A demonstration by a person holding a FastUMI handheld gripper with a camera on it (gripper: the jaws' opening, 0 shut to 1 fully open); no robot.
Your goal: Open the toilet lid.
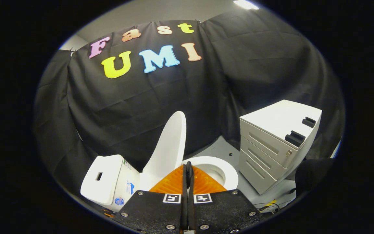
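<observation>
A white toilet stands just beyond my fingers. Its lid is raised, standing nearly upright and leaning back toward the cistern. The seat ring and open bowl lie exposed to the right of the lid. My gripper is shut, its two fingers pressed together with nothing between them. The fingertips sit above the near rim of the bowl, close to the lid's lower edge but apart from it.
A white drawer cabinet with several drawers stands on the grey floor to the right of the toilet. Cables lie on the floor in front of the cabinet. Black cloth walls the booth behind everything.
</observation>
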